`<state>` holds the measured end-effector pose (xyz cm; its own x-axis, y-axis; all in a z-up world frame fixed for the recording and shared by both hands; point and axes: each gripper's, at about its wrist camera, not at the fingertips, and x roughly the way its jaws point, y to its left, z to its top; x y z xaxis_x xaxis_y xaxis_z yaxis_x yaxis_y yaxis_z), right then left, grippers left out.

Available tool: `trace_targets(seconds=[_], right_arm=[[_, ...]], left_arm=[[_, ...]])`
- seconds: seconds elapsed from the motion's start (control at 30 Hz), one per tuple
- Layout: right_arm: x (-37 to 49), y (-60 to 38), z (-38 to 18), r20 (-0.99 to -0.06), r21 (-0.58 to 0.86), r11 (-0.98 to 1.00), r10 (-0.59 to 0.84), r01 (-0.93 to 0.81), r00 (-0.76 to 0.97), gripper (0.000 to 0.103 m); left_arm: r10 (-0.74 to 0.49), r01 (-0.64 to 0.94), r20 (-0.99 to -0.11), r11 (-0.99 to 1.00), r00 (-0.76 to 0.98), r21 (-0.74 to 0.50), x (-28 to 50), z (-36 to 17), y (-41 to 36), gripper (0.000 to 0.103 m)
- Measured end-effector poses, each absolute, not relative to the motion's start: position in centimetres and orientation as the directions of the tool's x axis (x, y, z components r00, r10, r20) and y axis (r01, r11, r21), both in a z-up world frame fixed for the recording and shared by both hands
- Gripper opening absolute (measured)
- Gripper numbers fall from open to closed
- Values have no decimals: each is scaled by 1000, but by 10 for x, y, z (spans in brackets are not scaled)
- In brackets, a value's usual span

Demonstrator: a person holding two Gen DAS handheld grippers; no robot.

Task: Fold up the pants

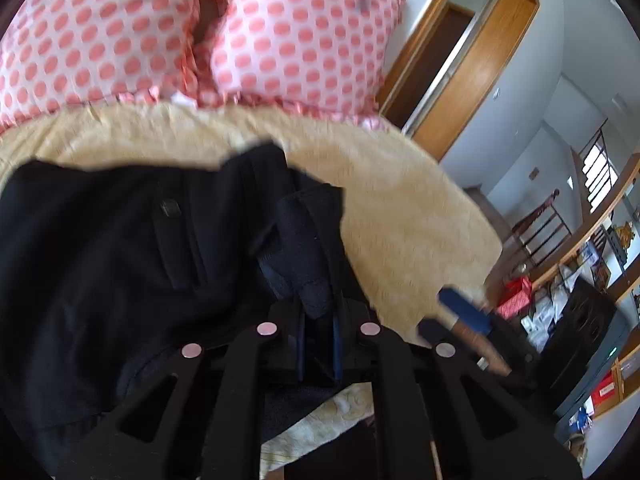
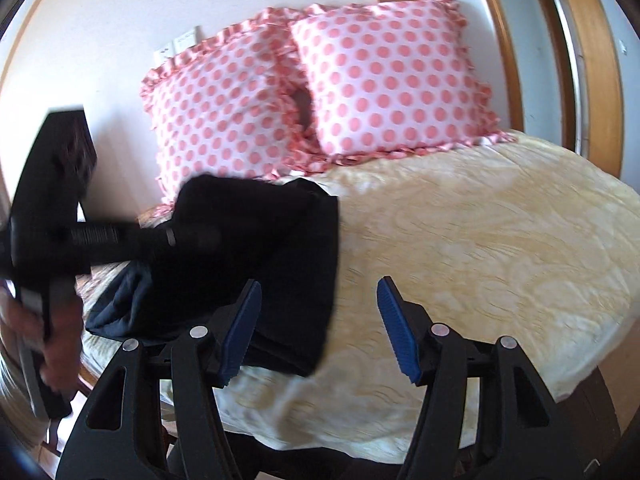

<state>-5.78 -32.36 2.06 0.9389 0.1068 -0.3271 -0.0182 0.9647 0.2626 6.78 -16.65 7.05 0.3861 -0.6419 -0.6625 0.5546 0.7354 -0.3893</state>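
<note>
1. A pair of black pants [image 1: 120,248] is seen bunched on a bed covered by a pale yellow bedspread [image 1: 400,208], toward the bed's left side when viewed from its foot.
2. The left gripper [image 1: 318,320] is closed on a fold of the pants; dark fabric is pinched between its blue-padded fingers and stands up just beyond them.
3. In the right wrist view, the left gripper [image 2: 172,236] is shown reaching in from the left, its tip buried in the raised, blurred part of the pants [image 2: 256,240].
4. The person's left hand [image 2: 60,344] is seen wrapped around that gripper's handle, off the bed's left edge.
5. The right gripper [image 2: 320,324] is held open, its two blue pads [image 2: 396,332] spread well apart with nothing between them.
6. The right gripper hovers over the bedspread [image 2: 480,260] near the foot of the bed, its left finger just beside the pants' lower edge; contact with the fabric cannot be told.
7. Part of the right gripper [image 1: 460,316] is also caught, blurred, in the left wrist view, off to the right of the pants.
8. Two pink polka-dot pillows [image 2: 312,92] with ruffled edges are propped against the wall at the head of the bed, beyond the pants.
9. A wooden door frame [image 1: 472,60] is visible to the right of the pillows.
</note>
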Motion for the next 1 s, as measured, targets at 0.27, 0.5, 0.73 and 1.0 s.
trace_targets(seconds=[0.27, 0.5, 0.73, 1.0], right_arm=[[-58, -344, 15, -321, 278, 960, 54, 39, 945, 62], [-62, -351, 16, -317, 280, 956, 5, 88, 949, 62], [-67, -342, 47, -220, 241, 970, 12, 42, 975, 62], [-17, -254, 63, -231, 88, 962, 271, -257, 934, 62]], left_arm=[[-644, 578, -567, 748, 513, -327, 51, 109, -174, 9], [-599, 618, -670, 742, 438, -260, 42, 62, -206, 18], [-620, 647, -512, 747, 595, -152, 4, 108, -153, 99], [-269, 362, -551, 930, 790, 65, 42, 78, -100, 101]])
